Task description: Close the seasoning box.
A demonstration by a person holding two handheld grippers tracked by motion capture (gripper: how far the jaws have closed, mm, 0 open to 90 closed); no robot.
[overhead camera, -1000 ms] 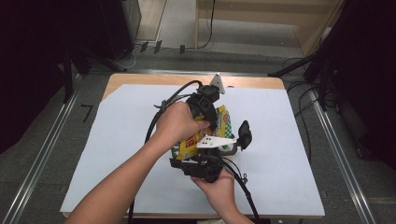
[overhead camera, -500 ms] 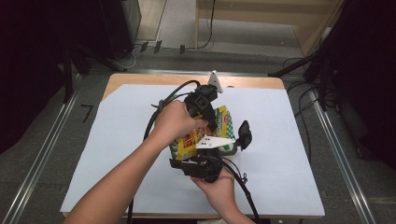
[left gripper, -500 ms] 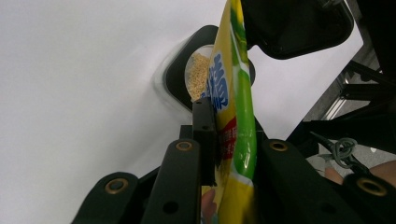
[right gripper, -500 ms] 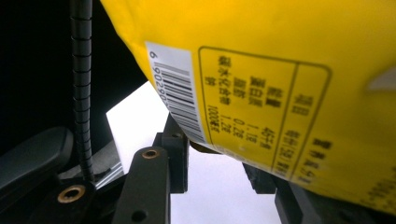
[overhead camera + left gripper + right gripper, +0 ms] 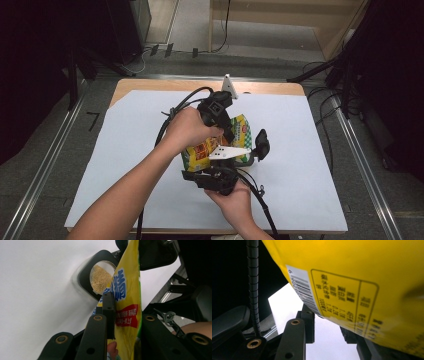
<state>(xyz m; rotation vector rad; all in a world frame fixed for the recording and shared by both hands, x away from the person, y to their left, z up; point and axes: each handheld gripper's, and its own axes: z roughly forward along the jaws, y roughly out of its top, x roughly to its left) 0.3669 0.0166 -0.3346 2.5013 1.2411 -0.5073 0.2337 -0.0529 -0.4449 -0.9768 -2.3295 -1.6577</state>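
A yellow printed bag hangs over the middle of the white sheet, held between both grippers. My left gripper comes down from above and is shut on the bag's edge, near blue and red print. My right gripper holds the bag from below. In the right gripper view the bag's barcode side covers one jaw, and the gripper is shut on the lower edge. A black-rimmed round jar stands just right of the bag. It holds yellowish granules and sits under the bag's top end.
A white sheet covers most of the wooden table. Black cables trail from both grippers over the sheet. Metal rails run along the floor on both sides, and dark equipment stands at the far left and right.
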